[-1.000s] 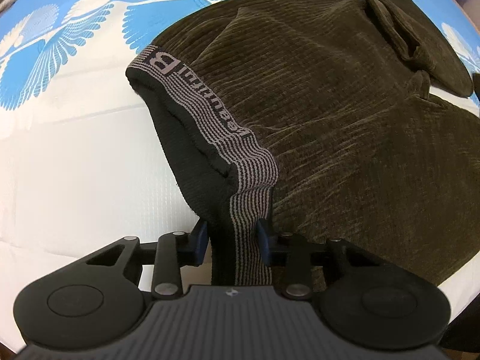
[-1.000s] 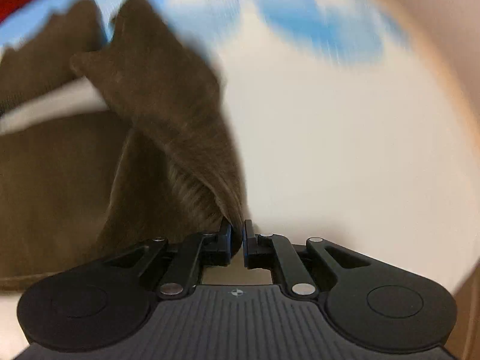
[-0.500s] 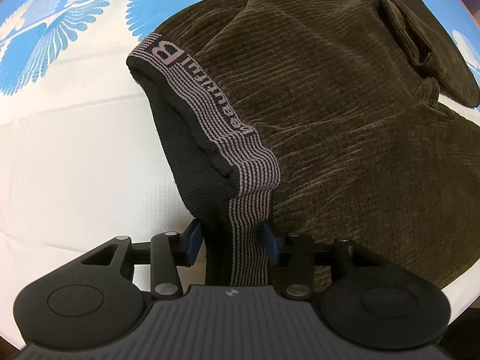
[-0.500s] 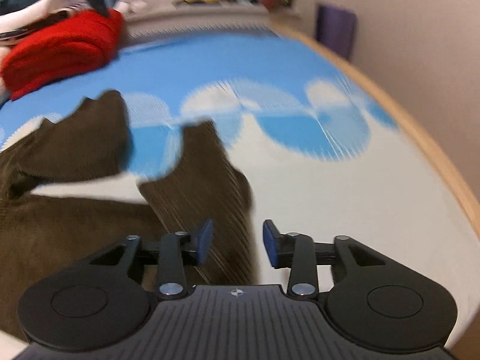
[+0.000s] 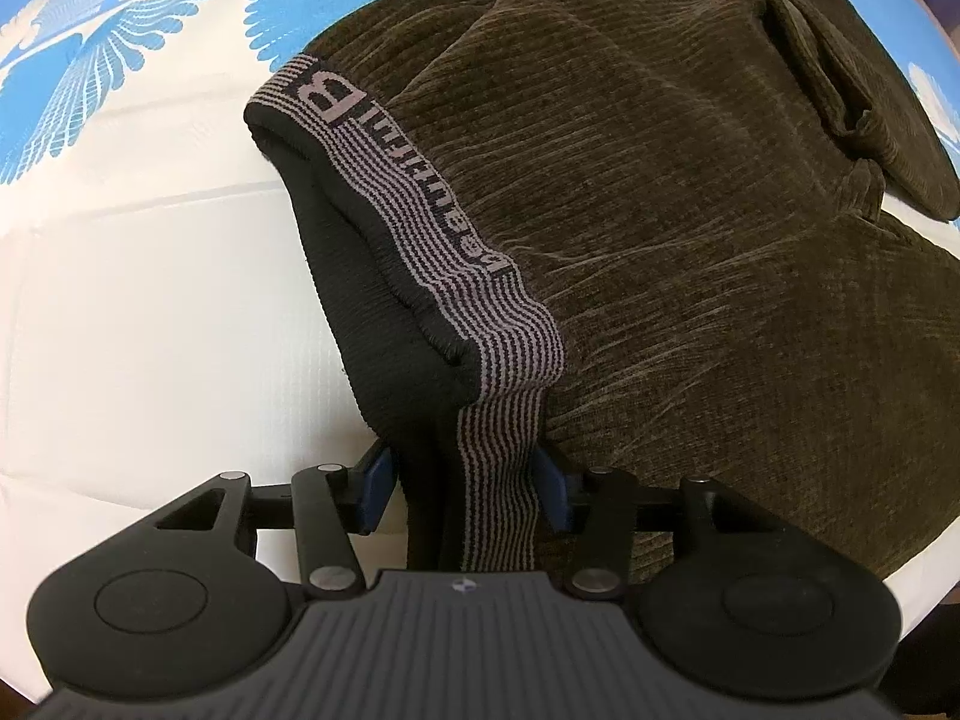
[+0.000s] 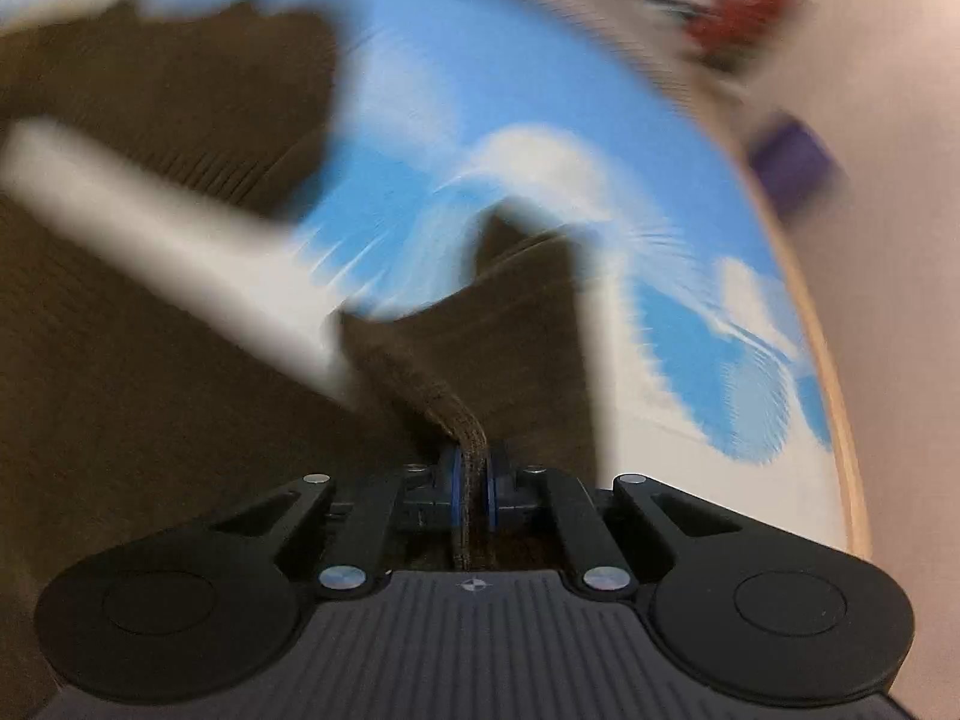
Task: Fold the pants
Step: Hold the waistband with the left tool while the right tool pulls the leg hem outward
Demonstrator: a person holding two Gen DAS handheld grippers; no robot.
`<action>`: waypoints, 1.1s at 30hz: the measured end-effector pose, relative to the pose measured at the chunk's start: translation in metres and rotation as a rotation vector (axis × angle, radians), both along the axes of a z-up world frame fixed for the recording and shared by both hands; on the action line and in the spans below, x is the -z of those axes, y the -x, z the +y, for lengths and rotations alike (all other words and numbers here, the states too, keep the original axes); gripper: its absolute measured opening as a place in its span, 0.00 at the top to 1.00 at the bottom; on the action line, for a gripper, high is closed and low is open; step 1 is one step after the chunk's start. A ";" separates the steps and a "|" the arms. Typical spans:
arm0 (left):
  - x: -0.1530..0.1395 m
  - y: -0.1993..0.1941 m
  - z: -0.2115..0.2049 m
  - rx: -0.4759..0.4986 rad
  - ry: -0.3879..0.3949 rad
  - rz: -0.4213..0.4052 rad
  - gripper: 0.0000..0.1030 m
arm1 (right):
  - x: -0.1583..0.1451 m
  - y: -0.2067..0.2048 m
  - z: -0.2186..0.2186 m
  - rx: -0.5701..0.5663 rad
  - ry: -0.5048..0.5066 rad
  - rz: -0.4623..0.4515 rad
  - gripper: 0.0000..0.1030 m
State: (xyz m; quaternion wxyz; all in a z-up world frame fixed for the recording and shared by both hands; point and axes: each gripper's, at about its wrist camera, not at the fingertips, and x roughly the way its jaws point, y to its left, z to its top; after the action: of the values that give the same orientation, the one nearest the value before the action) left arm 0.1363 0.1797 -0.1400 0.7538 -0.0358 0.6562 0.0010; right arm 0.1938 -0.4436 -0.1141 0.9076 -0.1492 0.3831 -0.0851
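Dark olive corduroy pants lie spread on the bed, with a black waistband striped in grey and lettered. My left gripper is open, its blue pads either side of the waistband end without squeezing it. In the blurred right wrist view my right gripper is shut on a fold of the pant-leg hem, lifted slightly off the pants.
The pants rest on a white sheet with a blue fan pattern. In the right wrist view the bed's wooden edge runs along the right, a beige wall beyond it, red and purple things blurred at the far end.
The right gripper opened half a second ago and has since shut again on the hem while swinging fast. The left gripper has opened wider around the waistband.
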 end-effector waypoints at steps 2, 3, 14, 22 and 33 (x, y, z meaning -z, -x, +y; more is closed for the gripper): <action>0.000 0.000 0.001 0.002 0.003 -0.003 0.46 | -0.026 0.014 -0.051 0.246 -0.105 -0.144 0.94; -0.001 0.002 0.000 0.005 0.001 -0.006 0.46 | -0.031 0.028 -0.087 0.398 -0.173 -0.187 0.94; -0.002 0.012 -0.010 0.022 -0.006 -0.007 0.47 | 0.047 0.130 -0.253 0.980 -0.730 0.024 0.93; -0.014 0.022 -0.011 0.070 -0.005 -0.055 0.83 | -0.006 0.136 -0.242 0.821 -0.656 -0.166 0.94; -0.022 0.036 -0.001 0.118 -0.079 -0.046 0.85 | 0.033 0.126 -0.239 0.781 -0.595 0.192 0.94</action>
State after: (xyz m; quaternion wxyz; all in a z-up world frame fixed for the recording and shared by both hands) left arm 0.1008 0.1790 -0.1181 0.7681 0.0326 0.6392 -0.0183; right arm 0.0676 -0.6830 -0.1466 0.7718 0.2636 0.4998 -0.2916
